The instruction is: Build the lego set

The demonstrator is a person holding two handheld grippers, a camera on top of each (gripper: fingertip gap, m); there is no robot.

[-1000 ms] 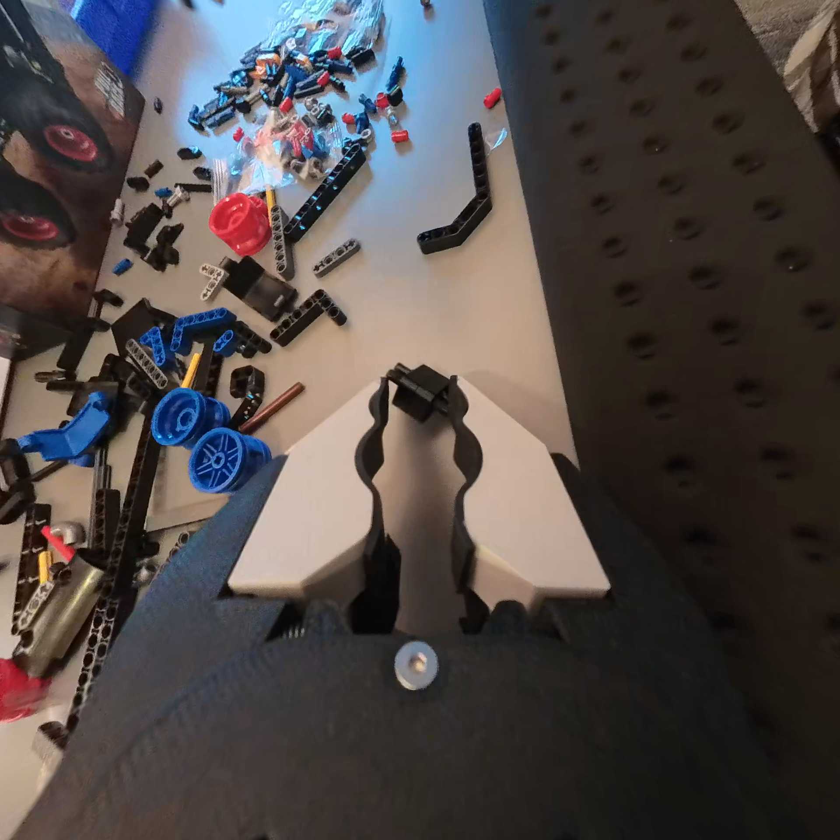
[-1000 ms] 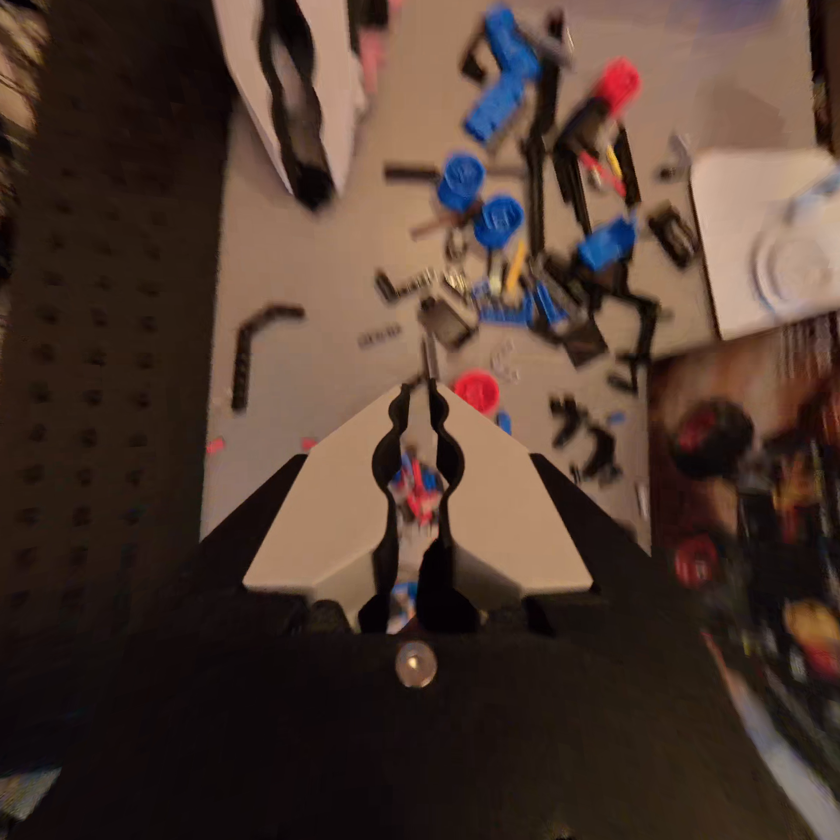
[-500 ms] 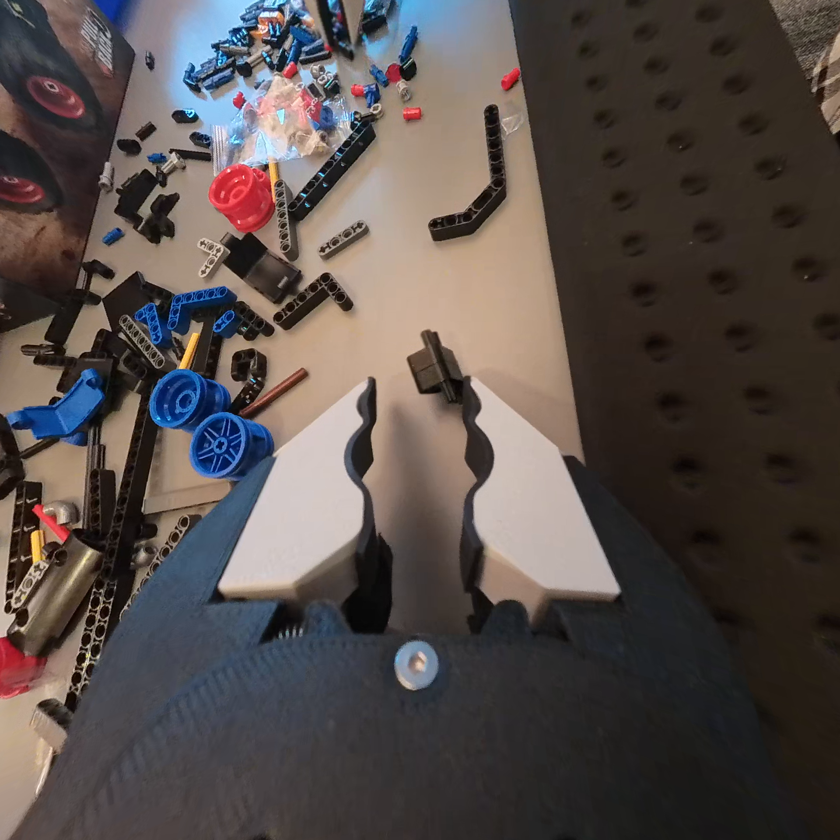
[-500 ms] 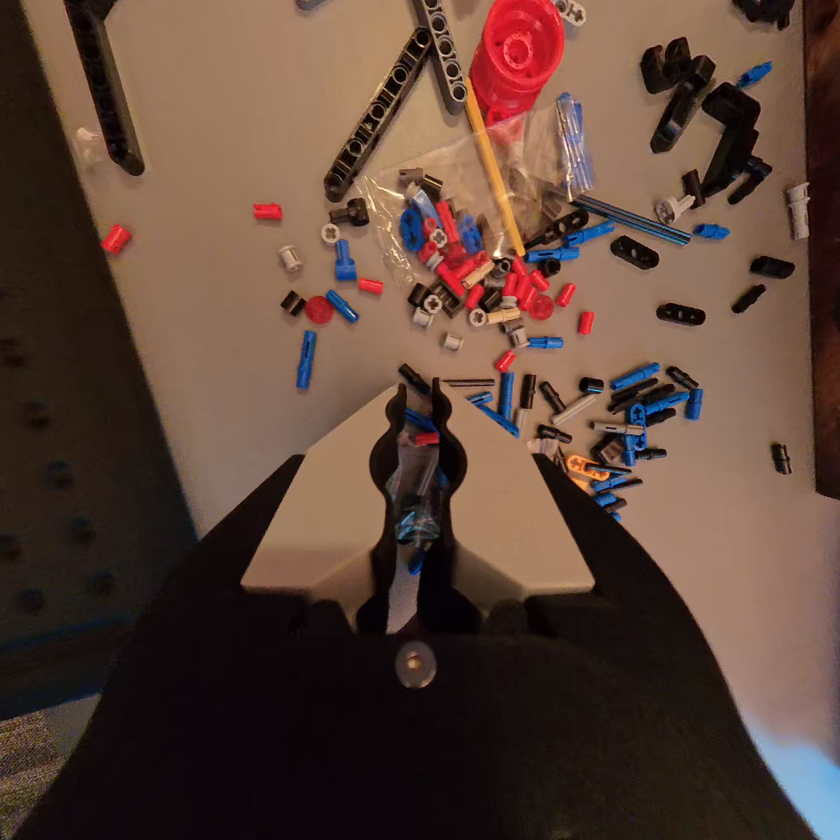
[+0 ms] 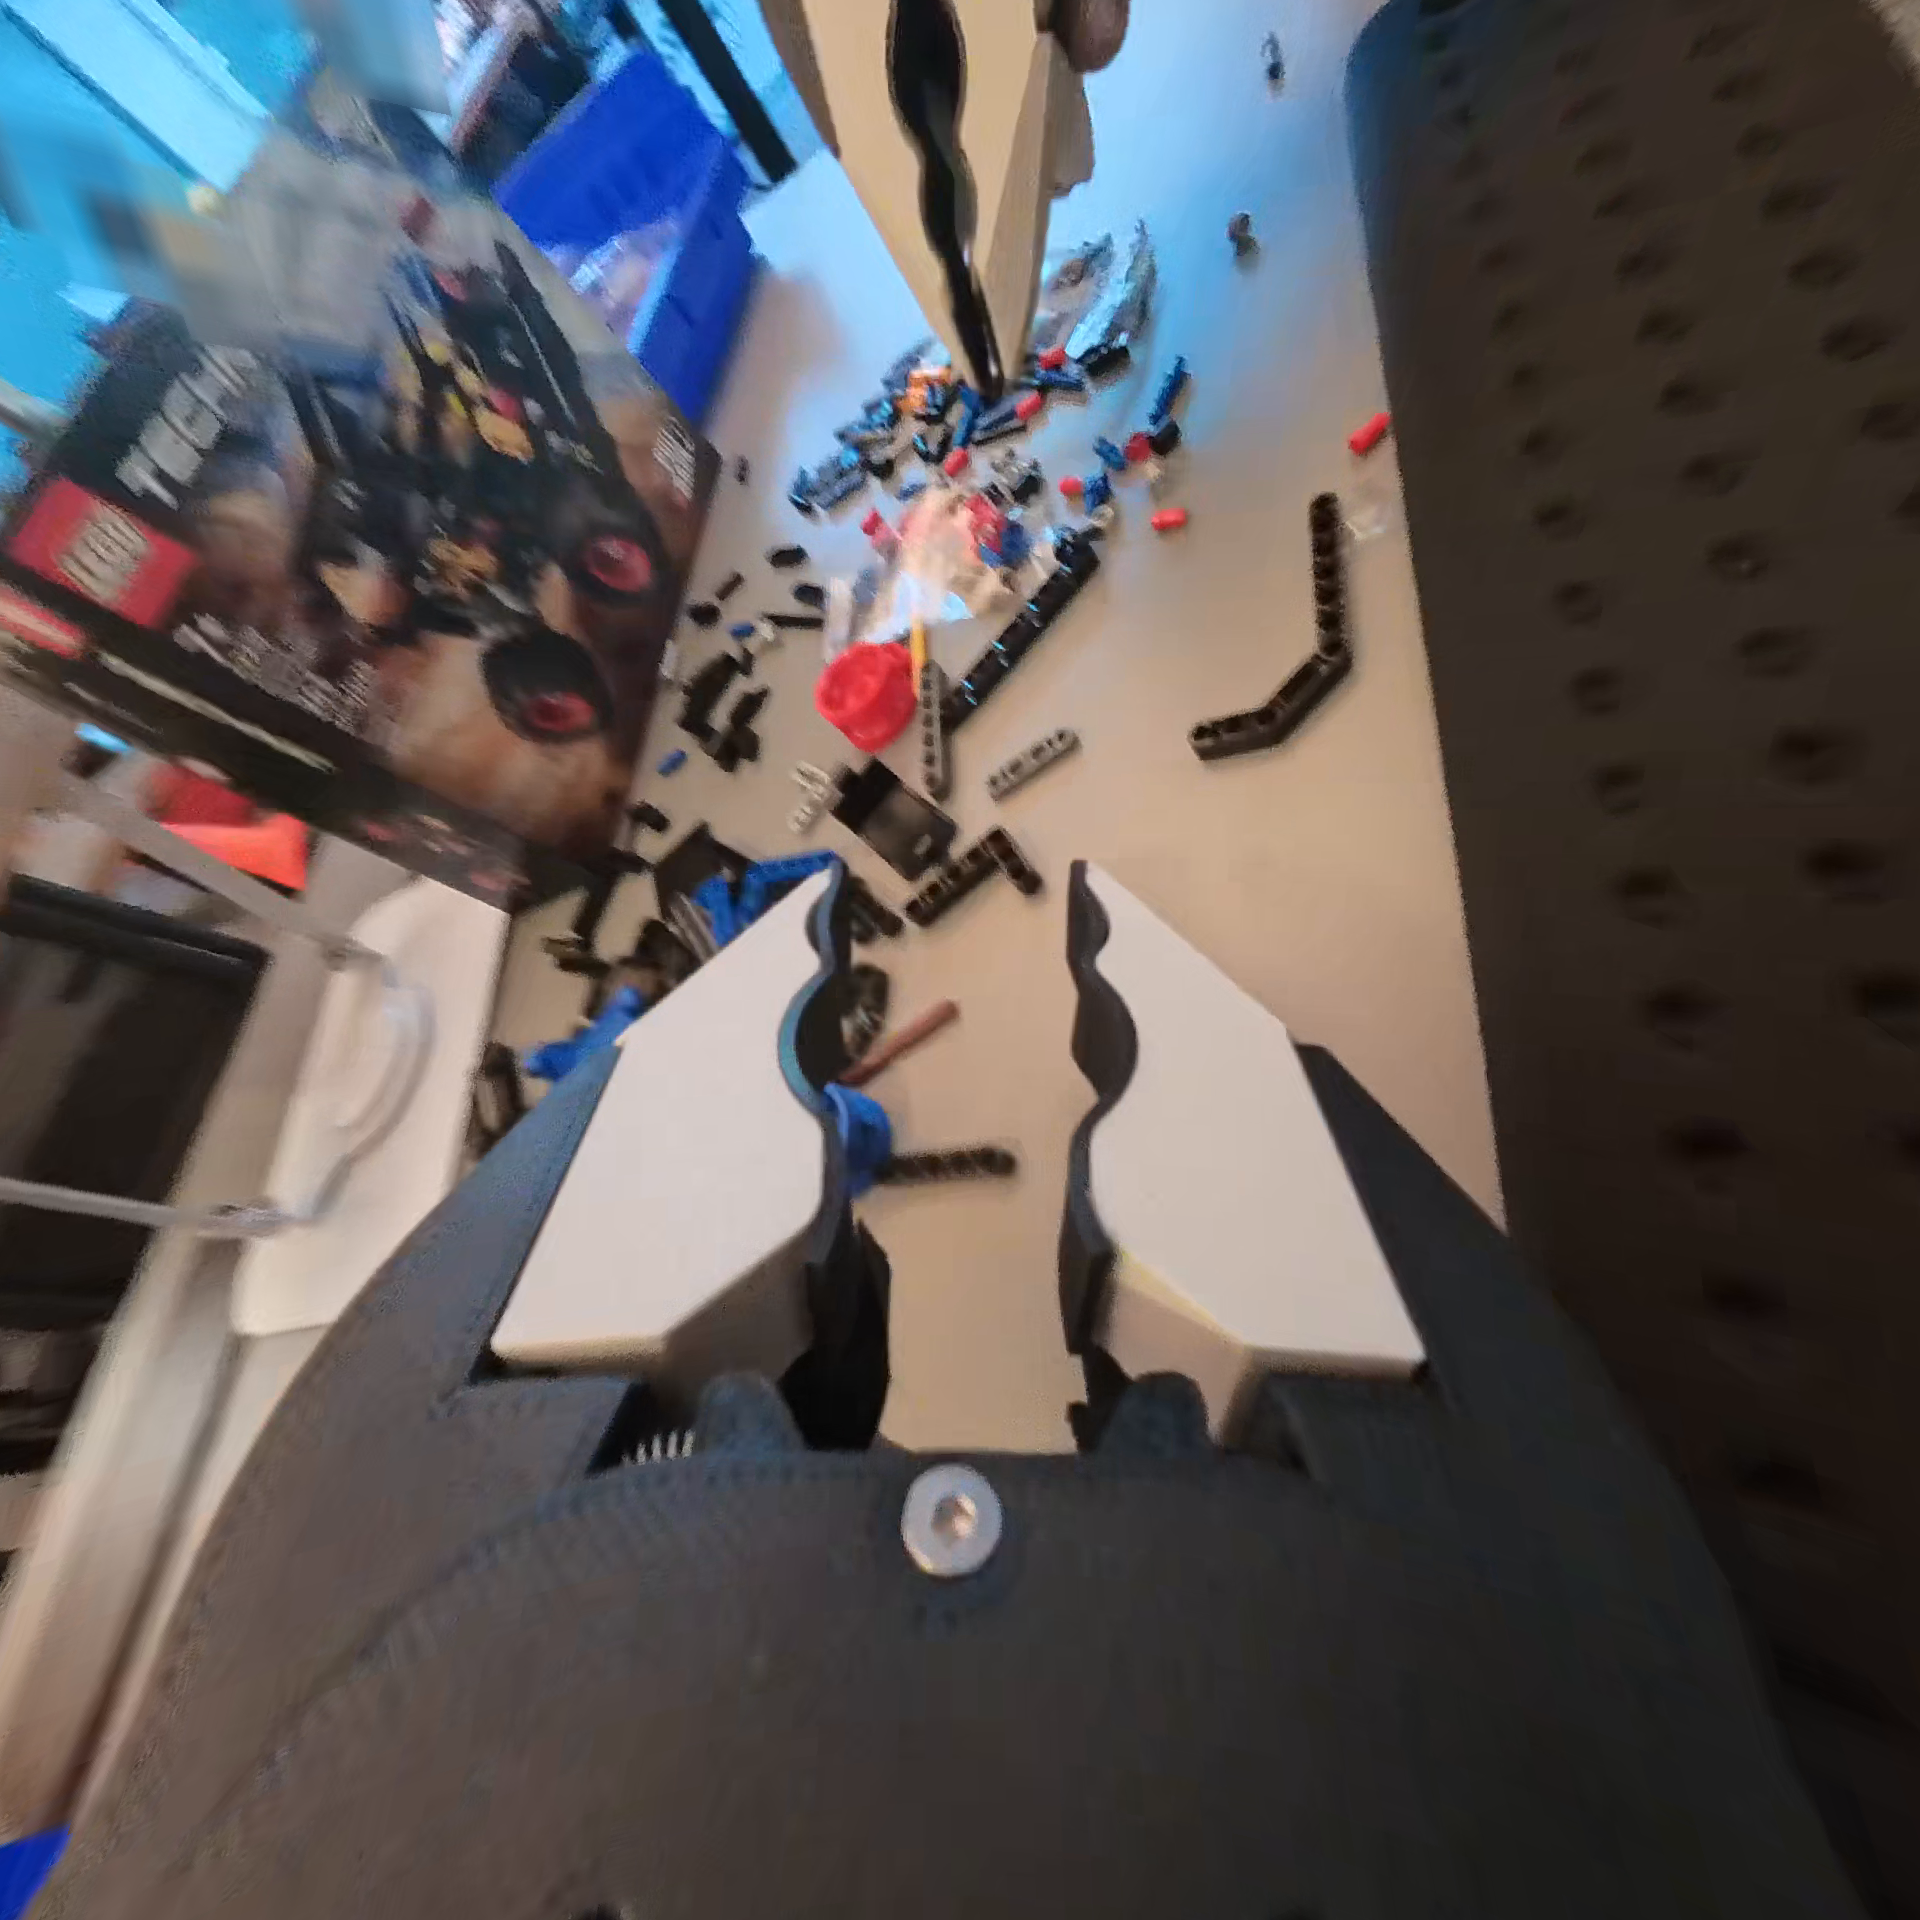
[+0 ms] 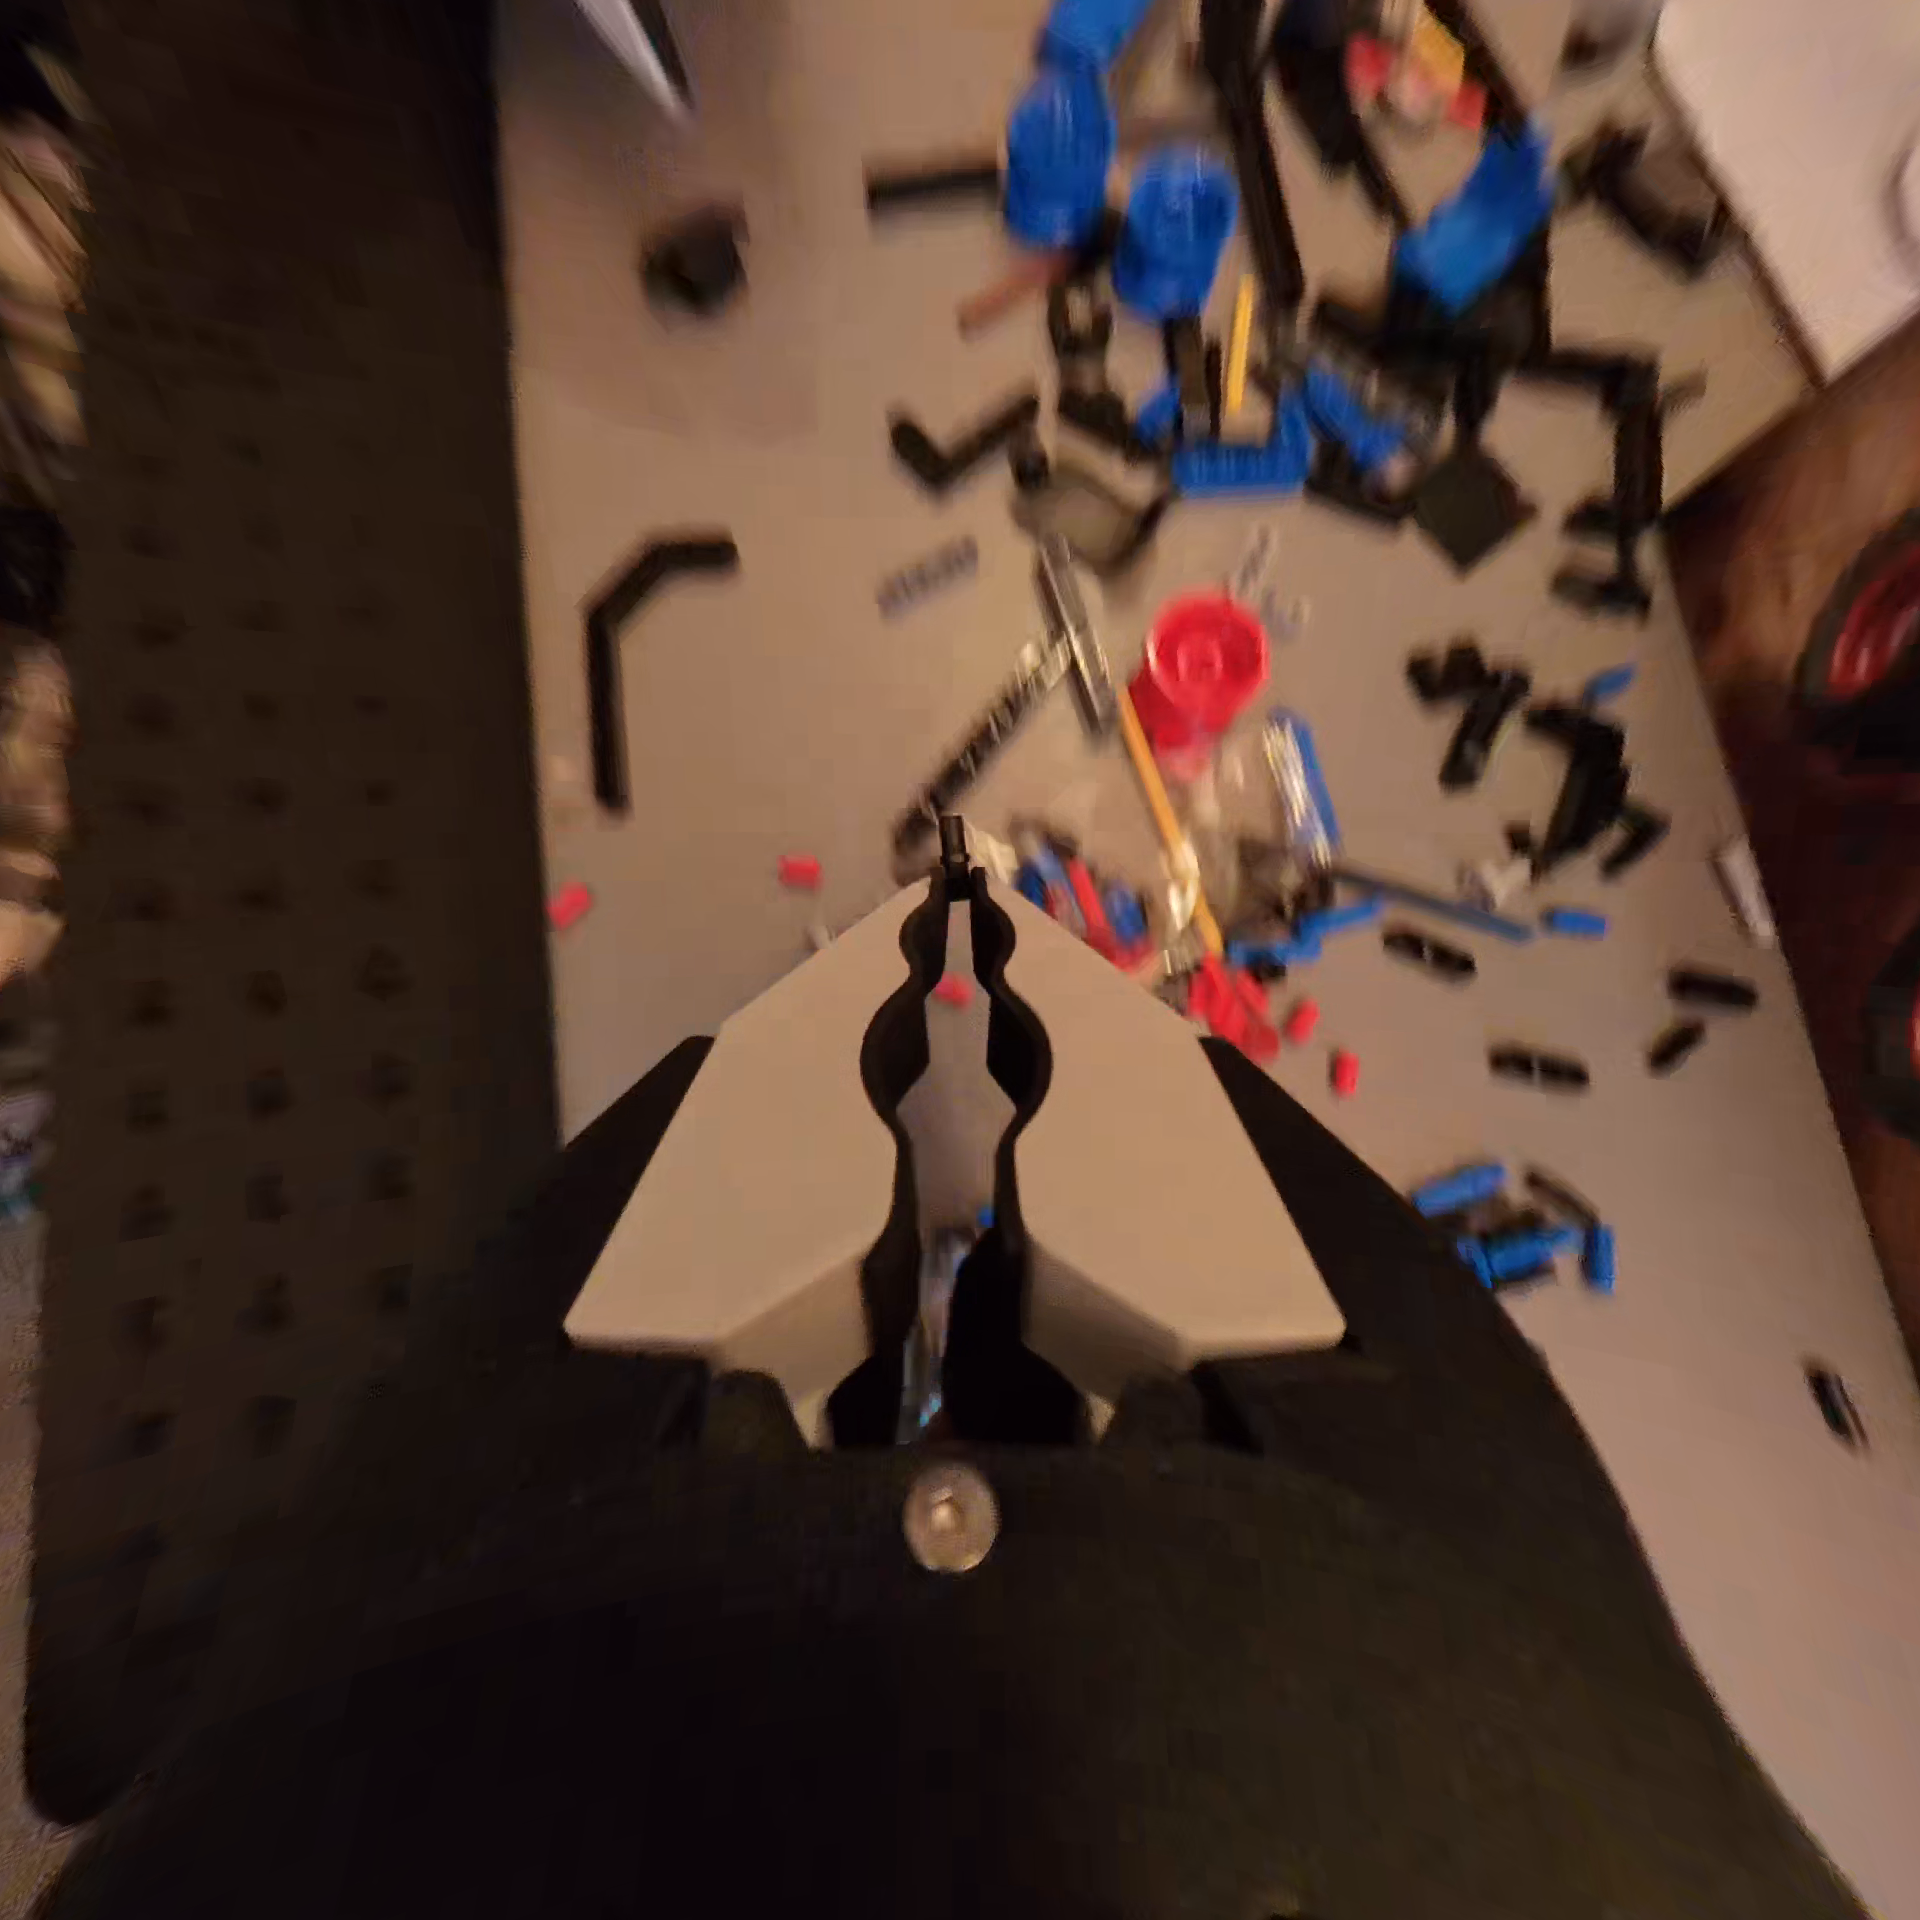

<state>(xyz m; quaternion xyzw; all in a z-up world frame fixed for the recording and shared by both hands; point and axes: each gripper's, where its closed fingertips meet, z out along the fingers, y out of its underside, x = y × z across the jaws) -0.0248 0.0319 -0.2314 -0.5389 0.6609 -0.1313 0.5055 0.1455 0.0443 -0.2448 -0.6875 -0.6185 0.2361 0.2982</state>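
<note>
My left gripper (image 5: 954, 883) is open and empty, held above the grey table (image 5: 1195, 935). My right gripper (image 6: 956, 896) is shut on a small black pin (image 6: 951, 840) that sticks out past its tips; it also shows at the top of the left wrist view (image 5: 982, 353). Below it lies a scatter of red, blue and black pins (image 6: 1226, 966) around a clear bag. A small black connector (image 6: 696, 265) lies alone on the table in the right wrist view; it is hidden in the left wrist view. Both views are blurred.
A red wheel (image 5: 868, 691), a black angled beam (image 5: 1288, 665), a black L beam (image 5: 977, 873) and blue wheels (image 6: 1174, 218) lie among several loose parts. The set's box (image 5: 364, 623) stands at the left. A black perforated mat (image 5: 1662, 727) borders the table. Spacing between my two grippers at the tips: around 20 centimetres. My right tips are roughly 10 centimetres from the red wheel (image 5: 868, 691).
My left gripper opened, let go of the black connector, and lifted and tilted away. My right gripper dipped to the pin pile and came up shut on a black pin.
</note>
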